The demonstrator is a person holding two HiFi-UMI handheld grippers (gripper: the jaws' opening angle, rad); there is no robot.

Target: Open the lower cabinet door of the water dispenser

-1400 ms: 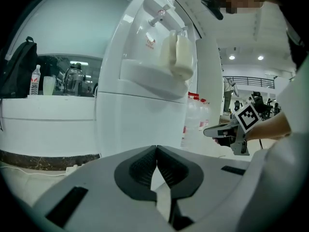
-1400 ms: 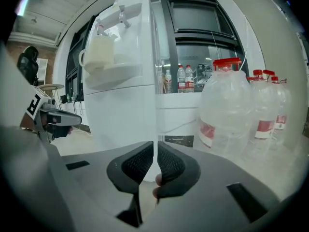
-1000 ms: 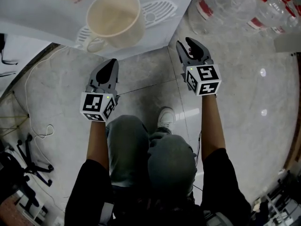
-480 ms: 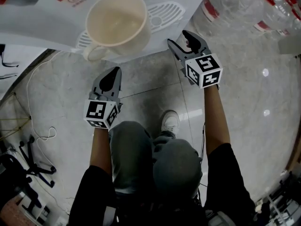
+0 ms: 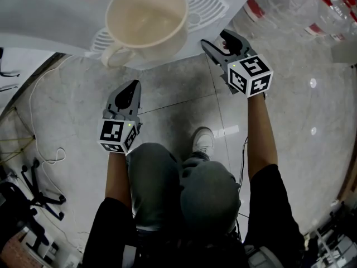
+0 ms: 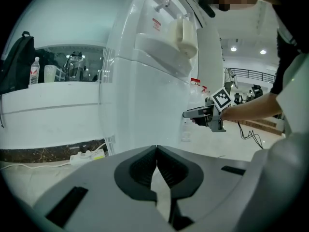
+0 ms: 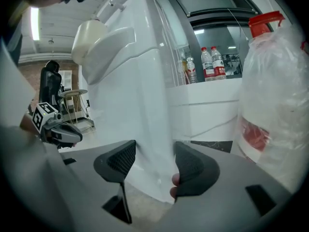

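The white water dispenser [image 5: 50, 21] stands in front of me, a cream cup [image 5: 146, 13] on its drip tray [image 5: 203, 7]. My right gripper [image 5: 215, 39] is at the dispenser's right front corner. In the right gripper view its jaws [image 7: 154, 161] are opening, and the white vertical edge of the lower cabinet door [image 7: 149, 144] stands between the pads with a gap on each side. A fingertip shows behind the right pad [image 7: 190, 166]. My left gripper [image 5: 129, 88] hangs lower, in front of the cabinet, shut on nothing [image 6: 157, 166].
Large plastic water bottles with red labels [image 5: 268, 4] stand on the floor right of the dispenser, one close to my right gripper [image 7: 275, 105]. Cables [image 5: 44, 149] and a power strip [image 6: 87, 154] lie at the left. My knee and shoe [image 5: 202, 141] are below.
The right gripper has moved left to the dispenser's corner and its jaws have spread wider around the door edge. The left gripper has sunk a little, still shut.
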